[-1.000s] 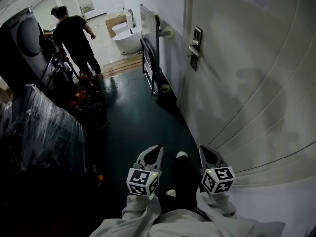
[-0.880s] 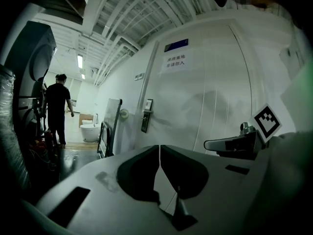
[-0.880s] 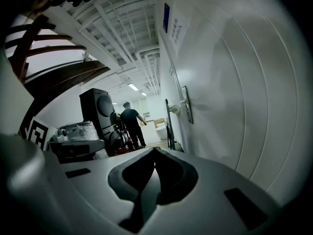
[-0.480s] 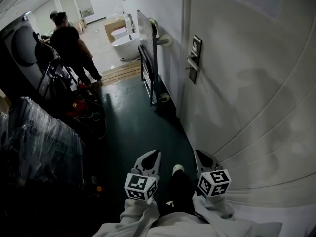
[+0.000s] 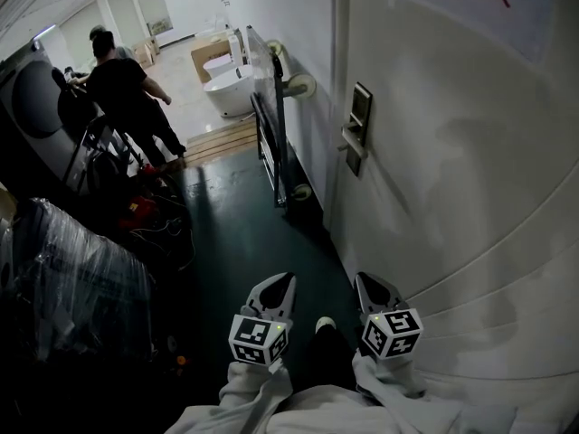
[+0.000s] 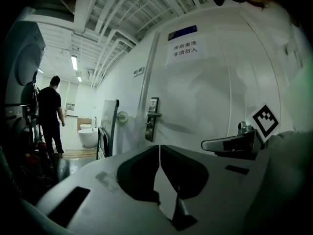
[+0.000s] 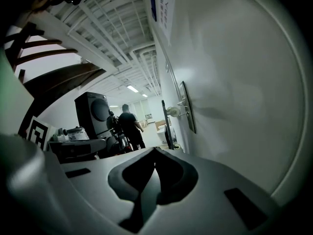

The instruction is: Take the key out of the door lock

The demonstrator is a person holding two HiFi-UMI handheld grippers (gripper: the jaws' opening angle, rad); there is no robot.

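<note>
Tools low and side by side: left tool (image 5: 282, 283), right tool (image 5: 366, 283), jaws together, empty.

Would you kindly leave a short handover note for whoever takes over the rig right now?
Left gripper: shut, empty, held low.
Right gripper: shut, empty, low beside the door.
Door lock: ahead on the door, well apart from both grippers; a key is too small to make out.
Done: nothing.
Left: approach, grip the key, pull it out.
</note>
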